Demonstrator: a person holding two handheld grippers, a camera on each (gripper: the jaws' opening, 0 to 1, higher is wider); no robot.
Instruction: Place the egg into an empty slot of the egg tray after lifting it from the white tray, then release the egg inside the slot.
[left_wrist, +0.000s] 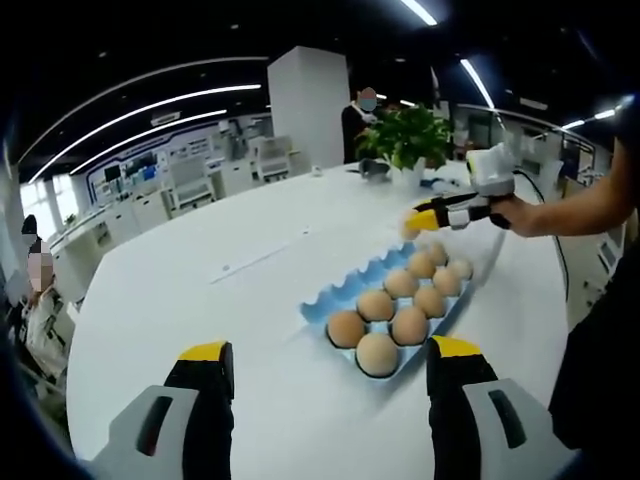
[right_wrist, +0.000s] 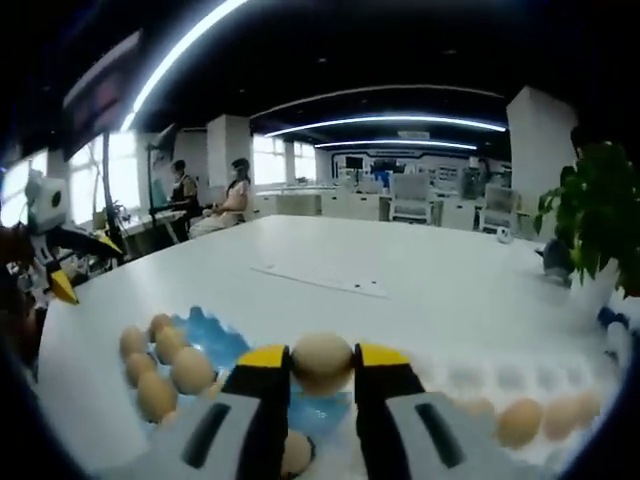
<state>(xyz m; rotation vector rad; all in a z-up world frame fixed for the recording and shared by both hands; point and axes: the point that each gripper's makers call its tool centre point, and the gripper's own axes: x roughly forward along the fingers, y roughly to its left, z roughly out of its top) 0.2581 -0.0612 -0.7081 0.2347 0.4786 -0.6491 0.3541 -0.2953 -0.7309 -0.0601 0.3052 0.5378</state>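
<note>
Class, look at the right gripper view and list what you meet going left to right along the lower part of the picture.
Other gripper → eggs in the blue egg tray → egg held between the right gripper jaws → eggs on the white tray → potted plant.

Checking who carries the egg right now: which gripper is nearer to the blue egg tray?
Right. The right gripper, shut on an egg, hangs just over the blue egg tray. The left gripper is open, short of the tray's near end.
</note>
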